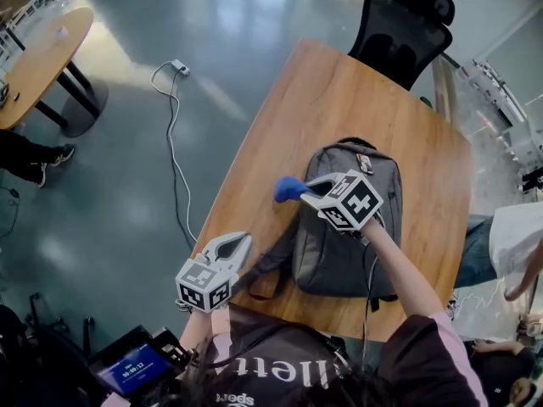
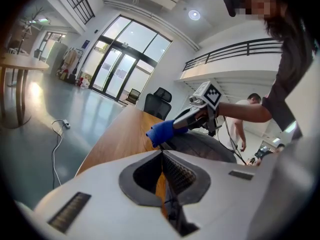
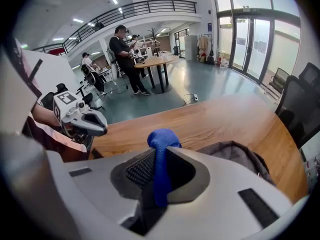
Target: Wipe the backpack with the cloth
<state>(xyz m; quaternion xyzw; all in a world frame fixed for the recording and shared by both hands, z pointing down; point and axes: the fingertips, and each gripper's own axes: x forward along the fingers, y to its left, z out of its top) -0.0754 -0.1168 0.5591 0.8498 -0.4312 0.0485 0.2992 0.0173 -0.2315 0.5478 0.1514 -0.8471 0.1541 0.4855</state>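
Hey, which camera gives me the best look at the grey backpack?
The head view: it looks down on nearly the whole backpack lying on the wooden table. The left gripper view catches only a dark curved sliver of it; the right gripper view shows only one grey end.

We can read very little here. On the dark shirt (image 1: 284,350) of the person holding the tongs, behind and between the left gripper (image 1: 246,242) and the right gripper (image 1: 307,190), pale letters read roughly "illett". Lower down is "Sport", partly cut off by the frame edge. Behind the left gripper, on its outer side, a small screen (image 1: 134,368) shows a row of digits shaped like a clock time, too small for us to read with certainty. A small label (image 1: 365,161) on the backpack (image 1: 339,253), just beside the right gripper's marker cube, is also too small to read.
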